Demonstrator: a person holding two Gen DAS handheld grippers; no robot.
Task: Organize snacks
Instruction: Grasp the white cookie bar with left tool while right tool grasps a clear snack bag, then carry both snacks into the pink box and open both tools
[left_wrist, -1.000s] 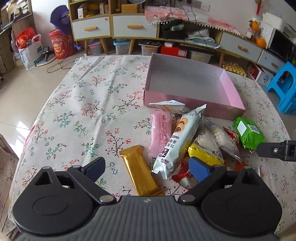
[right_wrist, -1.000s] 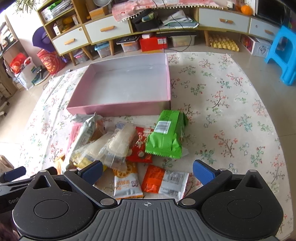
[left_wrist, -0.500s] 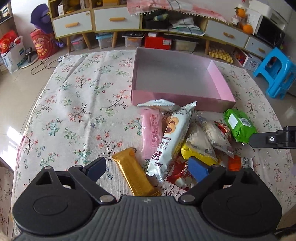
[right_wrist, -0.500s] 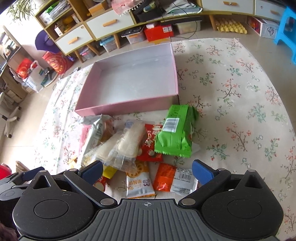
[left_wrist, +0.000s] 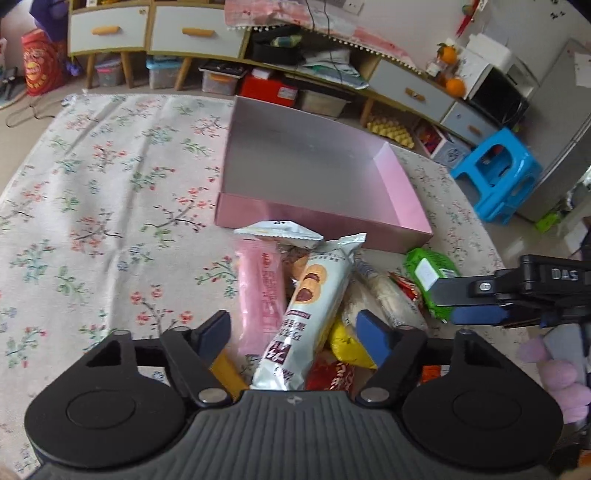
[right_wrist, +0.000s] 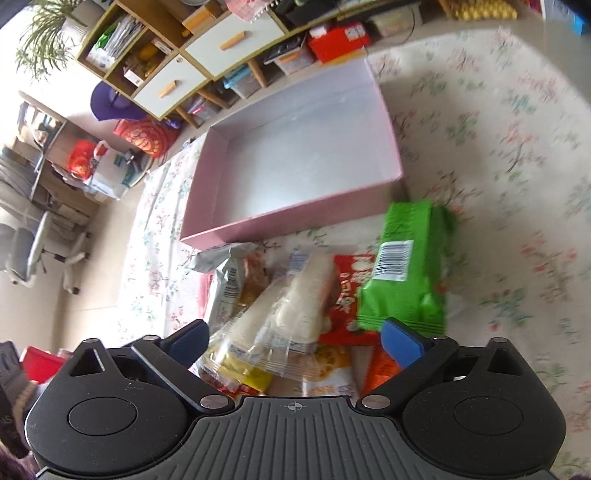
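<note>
Snacks in crinkly wrappers lie heaped on the floral tabletop just in front of the pink box: a long white cookie pack slanting over a pink bar, a green packet at the heap's right edge, clear-wrapped pale cakes, a red pouch and a yellow one. The box sits open with nothing in it, its floor pale and bare. Left gripper hangs over the cookie pack, jaws apart; right gripper hangs over the cakes, jaws apart too. A gold bar and an orange packet are mostly hidden behind the fingers
</note>
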